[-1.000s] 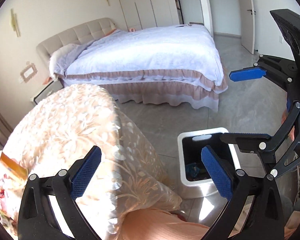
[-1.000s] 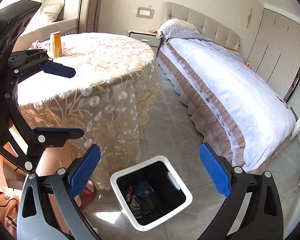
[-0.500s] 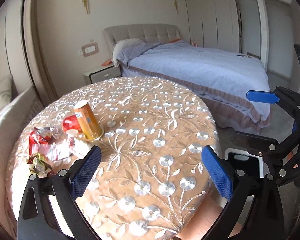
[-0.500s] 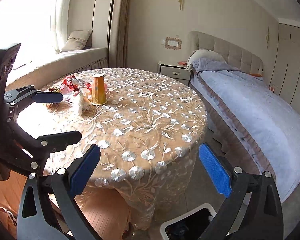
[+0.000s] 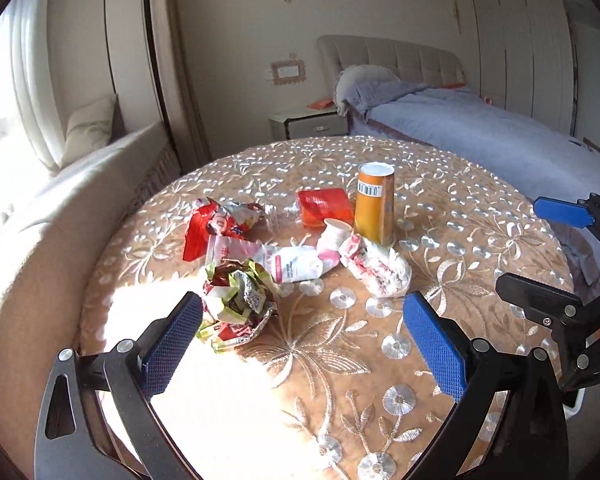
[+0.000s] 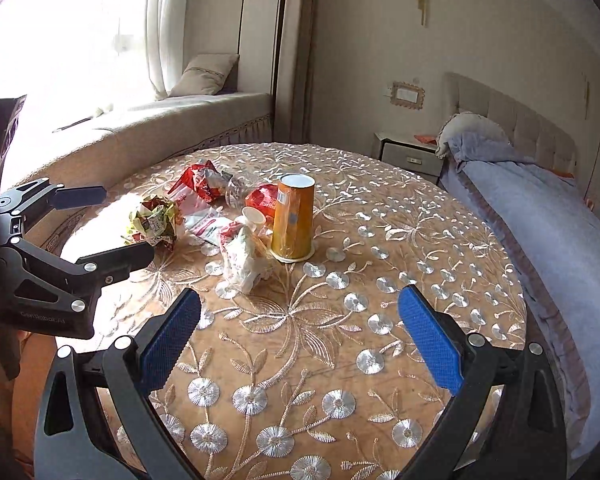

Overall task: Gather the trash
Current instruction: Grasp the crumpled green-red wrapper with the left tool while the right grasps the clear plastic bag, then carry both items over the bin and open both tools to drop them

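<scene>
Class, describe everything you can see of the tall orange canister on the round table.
The orange canister is a tall cylinder standing upright on the embroidered tablecloth, amid the litter. Its wall looks like glossy printed card or foil, orange-yellow, with a white barcode label near the top. The top end is pale and looks open, though that is unclear. In the right wrist view a pale disc, perhaps its lid, lies under its base. A small white cup and a crumpled white wrapper lie against it. Neither tool touches it.

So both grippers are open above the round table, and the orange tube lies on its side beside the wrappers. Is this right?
Not quite: the orange tube stands upright, as the right wrist view shows. Both the left gripper and right gripper are open above the round table, near the wrappers.
</scene>
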Available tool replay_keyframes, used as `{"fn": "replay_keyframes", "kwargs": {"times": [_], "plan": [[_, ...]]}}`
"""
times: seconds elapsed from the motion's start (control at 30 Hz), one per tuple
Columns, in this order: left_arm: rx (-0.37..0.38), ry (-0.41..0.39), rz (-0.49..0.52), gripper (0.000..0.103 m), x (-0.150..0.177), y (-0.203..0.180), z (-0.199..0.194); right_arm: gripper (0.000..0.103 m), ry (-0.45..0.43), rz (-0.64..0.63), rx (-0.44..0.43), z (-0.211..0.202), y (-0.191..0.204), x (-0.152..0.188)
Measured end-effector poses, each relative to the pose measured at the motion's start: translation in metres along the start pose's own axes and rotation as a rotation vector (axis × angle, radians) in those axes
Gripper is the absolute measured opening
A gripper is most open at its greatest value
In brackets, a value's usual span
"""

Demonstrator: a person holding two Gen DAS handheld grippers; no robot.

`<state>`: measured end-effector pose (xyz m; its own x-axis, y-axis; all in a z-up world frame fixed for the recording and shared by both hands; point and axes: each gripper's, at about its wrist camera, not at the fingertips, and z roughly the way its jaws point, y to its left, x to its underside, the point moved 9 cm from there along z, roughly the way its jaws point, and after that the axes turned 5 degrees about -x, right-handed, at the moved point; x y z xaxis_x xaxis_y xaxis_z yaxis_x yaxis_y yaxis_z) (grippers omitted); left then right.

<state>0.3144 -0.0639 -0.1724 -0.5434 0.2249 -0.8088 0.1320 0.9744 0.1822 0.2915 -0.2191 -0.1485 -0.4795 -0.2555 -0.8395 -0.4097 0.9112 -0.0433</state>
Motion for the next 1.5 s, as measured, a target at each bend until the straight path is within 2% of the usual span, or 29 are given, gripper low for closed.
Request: {"fn": "replay_keyframes", "kwargs": {"times": [0.23, 0.37, 0.47, 0.5, 0.53, 0.57, 0.6, 0.63, 0.7, 0.8, 1.0, 1.07, 1.13, 1.3, 1.5], "plan": [[0.022, 0.153, 0.001, 0.098, 0.019, 0.025, 0.056, 0.098, 0.116, 0.026, -0.037, 0.062, 0.012, -0.009], [0.03, 0.215, -0.012, 0.098, 0.025, 0.033, 0.08, 0.098, 0.167, 0.037, -0.067, 0.091, 0.018, -0.011], [0.046, 0.247, -0.021, 0.098, 0.027, 0.036, 0.092, 0.098, 0.218, 0.03, -0.055, 0.109, 0.022, -0.009], [0.049, 0.249, -0.027, 0.098, 0.027, 0.037, 0.095, 0.091, 0.24, 0.027, -0.062, 0.114, 0.025, -0.006], [0.053, 0.262, -0.039, 0.096, 0.028, 0.039, 0.099, 0.071, 0.259, 0.025, -0.073, 0.118, 0.027, -0.004], [0.063, 0.273, -0.048, 0.085, 0.03, 0.04, 0.101, 0.06, 0.281, 0.029, -0.081, 0.122, 0.028, 0.0], [0.07, 0.281, -0.06, 0.073, 0.031, 0.041, 0.103, 0.056, 0.288, 0.027, -0.083, 0.122, 0.029, 0.002], [0.066, 0.273, -0.068, 0.072, 0.03, 0.042, 0.103, 0.053, 0.284, 0.02, -0.086, 0.121, 0.03, 0.002], [0.066, 0.262, -0.064, 0.061, 0.028, 0.041, 0.1, 0.052, 0.272, 0.009, -0.086, 0.115, 0.031, 0.003], [0.053, 0.231, -0.055, 0.055, 0.024, 0.04, 0.086, 0.051, 0.259, -0.006, -0.074, 0.105, 0.029, 0.004], [0.056, 0.162, -0.036, 0.052, 0.009, 0.026, 0.05, 0.051, 0.209, 0.0, -0.063, 0.07, 0.022, -0.001], [0.079, 0.137, -0.038, 0.052, 0.004, 0.019, 0.035, 0.051, 0.189, 0.0, -0.058, 0.057, 0.02, -0.004], [0.111, 0.114, -0.034, 0.052, -0.001, 0.006, 0.018, 0.051, 0.165, -0.001, -0.05, 0.04, 0.017, -0.005], [0.162, 0.049, 0.049, 0.052, -0.011, -0.038, -0.022, 0.051, 0.125, -0.01, -0.017, -0.001, 0.005, 0.0], [0.239, -0.007, 0.15, 0.052, -0.017, -0.1, -0.056, 0.051, 0.11, 0.0, 0.062, -0.049, -0.026, 0.022]]}}
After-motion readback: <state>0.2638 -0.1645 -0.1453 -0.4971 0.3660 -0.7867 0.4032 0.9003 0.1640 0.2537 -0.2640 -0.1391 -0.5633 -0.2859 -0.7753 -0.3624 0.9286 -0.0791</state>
